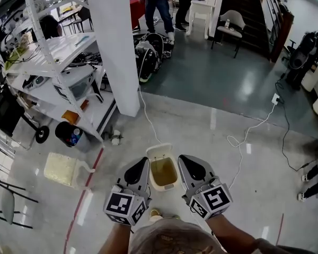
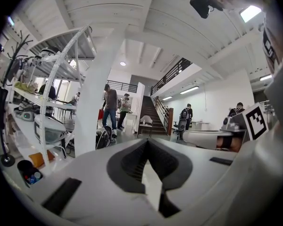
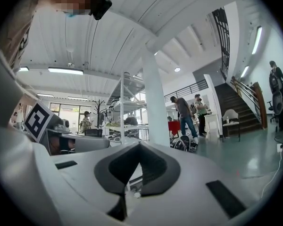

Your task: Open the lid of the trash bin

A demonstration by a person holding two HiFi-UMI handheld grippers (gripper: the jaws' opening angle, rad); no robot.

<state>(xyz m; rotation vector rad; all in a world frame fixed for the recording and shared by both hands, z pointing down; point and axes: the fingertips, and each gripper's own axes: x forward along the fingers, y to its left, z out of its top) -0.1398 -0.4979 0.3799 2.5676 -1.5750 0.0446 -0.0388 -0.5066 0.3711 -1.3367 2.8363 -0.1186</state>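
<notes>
Left gripper (image 1: 142,163): jaws together at the tips, nothing between them; its own view confirms this (image 2: 146,141). Right gripper (image 1: 184,159): same, jaws closed on nothing, tips meeting in its own view (image 3: 139,145).

Head view only: trash bin (image 1: 164,187) stands on the grey floor (image 1: 228,194), directly between the two grippers and below them. Its white lid (image 1: 159,151) stands raised on the far side, and the yellowish-brown inside is exposed. Neither gripper touches bin or lid. A white cable (image 1: 249,132) trails over the floor to the right.

Gripper views only: both cameras look out across the room and up, so the white ceiling (image 2: 132,13) fills much of each. Both show the white pillar (image 3: 155,107), the shelf rack (image 2: 56,79), the staircase (image 3: 236,105) and people (image 2: 111,109) standing well off. The left gripper view catches the right gripper's marker cube (image 2: 255,121) at its right edge. The right gripper view catches the left one's cube (image 3: 37,119) at its left edge.

Pose: both grippers held side by side, near each other but apart, jaw tips pointing away from the person, marker cubes nearest the body. Bare forearms (image 1: 228,234) enter from the bottom edge of the head view.
</notes>
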